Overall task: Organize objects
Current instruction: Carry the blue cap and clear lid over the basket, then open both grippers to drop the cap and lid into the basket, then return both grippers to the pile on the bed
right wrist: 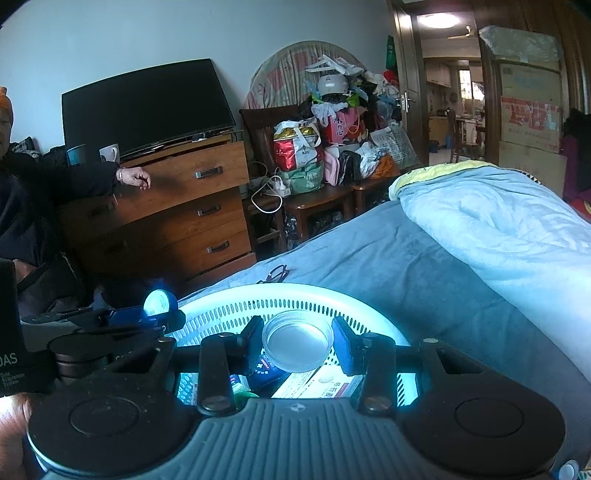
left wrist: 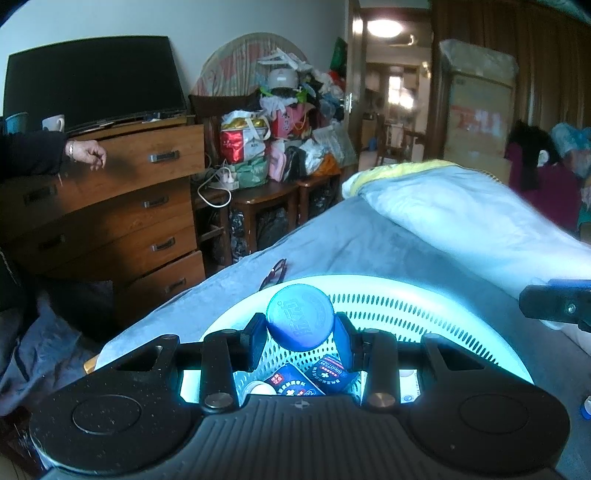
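both grippers hang over the white perforated basket (right wrist: 229,308) on the bed: left gripper (left wrist: 300,326) clamped on a blue-capped bottle (left wrist: 300,319), right gripper (right wrist: 297,341) pinching a clear round lid (right wrist: 297,345). placing step looks in hand; next, lower each among the medicine boxes (right wrist: 317,384) and release.

Dim, blue-tinted room in both fisheye views, lit by a ceiling lamp (left wrist: 384,27) beyond the doorway; white basket (left wrist: 424,295) rim overexposed and glaring; straight lines bowed and corners vignetted black; near foreground slightly soft.
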`<control>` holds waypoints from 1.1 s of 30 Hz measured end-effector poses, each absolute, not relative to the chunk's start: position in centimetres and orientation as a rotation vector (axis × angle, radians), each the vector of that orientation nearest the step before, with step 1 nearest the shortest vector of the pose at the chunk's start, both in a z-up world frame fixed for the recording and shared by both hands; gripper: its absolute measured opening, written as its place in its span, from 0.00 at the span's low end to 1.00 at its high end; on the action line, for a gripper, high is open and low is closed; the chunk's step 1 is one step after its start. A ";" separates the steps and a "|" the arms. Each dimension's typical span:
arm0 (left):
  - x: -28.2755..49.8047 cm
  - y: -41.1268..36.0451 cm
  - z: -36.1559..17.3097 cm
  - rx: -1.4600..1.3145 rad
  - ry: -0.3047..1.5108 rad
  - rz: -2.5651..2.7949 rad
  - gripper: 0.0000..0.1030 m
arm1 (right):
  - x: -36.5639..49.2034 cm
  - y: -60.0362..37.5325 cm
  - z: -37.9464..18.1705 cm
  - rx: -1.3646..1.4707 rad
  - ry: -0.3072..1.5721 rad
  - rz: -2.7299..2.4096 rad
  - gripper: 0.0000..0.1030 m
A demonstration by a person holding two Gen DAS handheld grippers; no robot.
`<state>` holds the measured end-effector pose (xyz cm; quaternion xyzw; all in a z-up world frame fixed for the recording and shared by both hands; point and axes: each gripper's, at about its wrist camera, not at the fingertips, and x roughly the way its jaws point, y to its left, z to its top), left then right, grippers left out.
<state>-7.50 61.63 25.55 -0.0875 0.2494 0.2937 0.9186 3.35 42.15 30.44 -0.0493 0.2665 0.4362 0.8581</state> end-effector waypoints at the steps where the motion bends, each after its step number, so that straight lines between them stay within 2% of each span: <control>1: -7.5 61.6 25.5 -0.180 0.514 0.604 0.39 | 3.4 42.1 30.4 -0.102 0.559 0.916 0.42; 3: -7.4 61.6 25.4 -0.177 0.518 0.604 0.40 | 3.4 42.2 30.4 -0.104 0.557 0.921 0.42; 4: -7.3 61.6 25.4 -0.175 0.518 0.605 0.42 | 3.4 42.2 30.4 -0.107 0.550 0.923 0.47; 5: -7.3 61.6 25.4 -0.174 0.517 0.606 0.45 | 3.3 42.3 30.4 -0.116 0.538 0.925 0.54; 6: -7.3 61.5 25.4 -0.170 0.517 0.611 0.54 | 3.1 42.4 30.5 -0.122 0.527 0.921 0.72; 7: -7.3 61.5 25.4 -0.165 0.514 0.616 0.60 | 3.0 42.2 30.5 -0.123 0.511 0.916 0.81; 13: -7.5 60.7 25.7 -0.145 0.499 0.622 0.68 | 1.9 38.0 30.0 -0.048 0.453 0.896 0.81; 16: -8.5 59.2 26.4 -0.154 0.454 0.569 0.70 | -0.4 32.4 27.3 -0.019 0.420 0.835 0.86; 18: -8.9 57.2 26.8 -0.140 0.427 0.504 0.70 | -2.1 27.4 24.0 -0.027 0.428 0.737 0.86; 23: -9.4 48.7 27.4 -0.085 0.366 0.271 0.75 | -3.4 14.0 15.4 0.056 0.580 0.412 0.83; 27: -8.3 41.3 25.0 -0.039 0.391 0.096 0.76 | -2.4 5.7 11.9 0.086 0.619 0.219 0.80; 33: -4.8 34.0 19.0 0.025 0.550 -0.027 0.74 | 3.5 3.0 9.2 -0.014 0.633 0.247 0.59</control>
